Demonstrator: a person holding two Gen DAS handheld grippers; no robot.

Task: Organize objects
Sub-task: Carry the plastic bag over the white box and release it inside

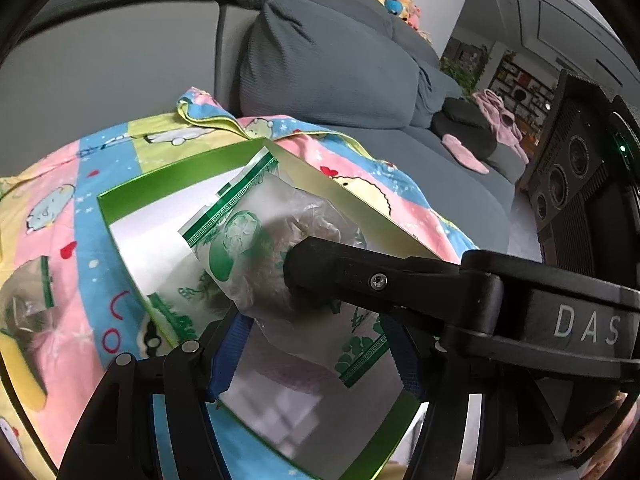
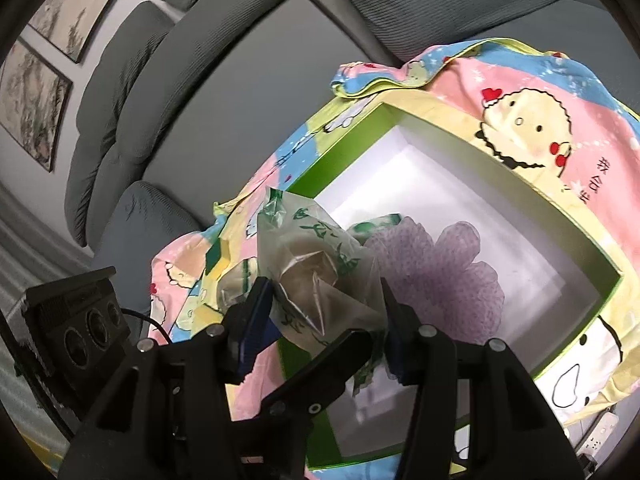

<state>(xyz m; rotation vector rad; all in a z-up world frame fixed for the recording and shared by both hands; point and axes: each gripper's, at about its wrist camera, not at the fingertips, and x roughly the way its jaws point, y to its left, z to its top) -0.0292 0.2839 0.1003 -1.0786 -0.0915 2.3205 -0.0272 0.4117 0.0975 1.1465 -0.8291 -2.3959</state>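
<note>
Purple mesh puff (image 2: 436, 280) (right wrist only)

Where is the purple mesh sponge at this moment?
The purple mesh sponge lies inside the green box on its white bottom, seen in the right wrist view just beyond the plastic bag between the right gripper's fingers.

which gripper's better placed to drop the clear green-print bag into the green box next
Both grippers pinch the bag over the green box. Probably the left gripper: in its view its end hangs over the white floor, while the right gripper sits nearer the box's wall.
</note>
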